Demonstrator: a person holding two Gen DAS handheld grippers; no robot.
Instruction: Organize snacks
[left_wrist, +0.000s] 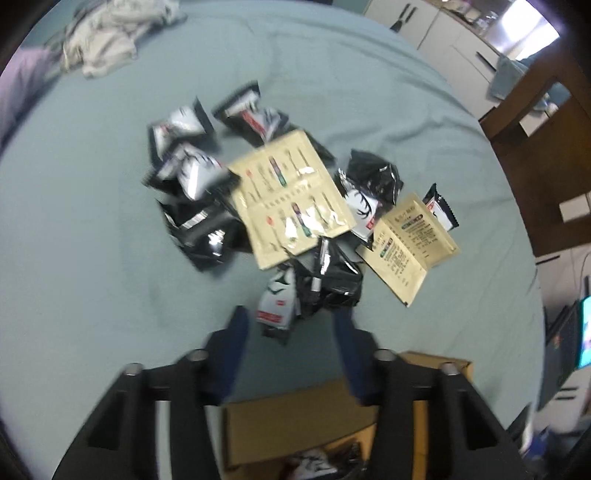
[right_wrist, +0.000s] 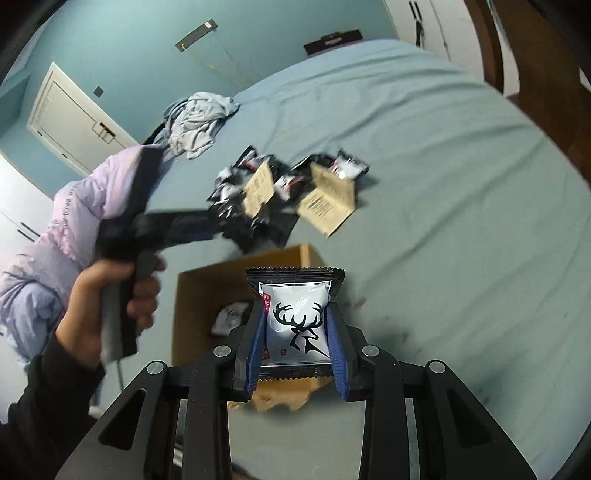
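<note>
right tongs (right_wrist: 295, 325) grip deer packet (right_wrist: 295, 314)

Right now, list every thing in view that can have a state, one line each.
right gripper: shut on a deer-print snack packet, held above the box.
left gripper: open, empty, over the near edge of the pile.
cardboard box: open, a packet already inside.
snack pile: loose and unsorted on the bed.
grey clothing: crumpled.

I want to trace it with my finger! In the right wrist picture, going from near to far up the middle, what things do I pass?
Right claw shut on the deer snack packet → cardboard box → snack pile → crumpled grey clothes → blue wall.
</note>
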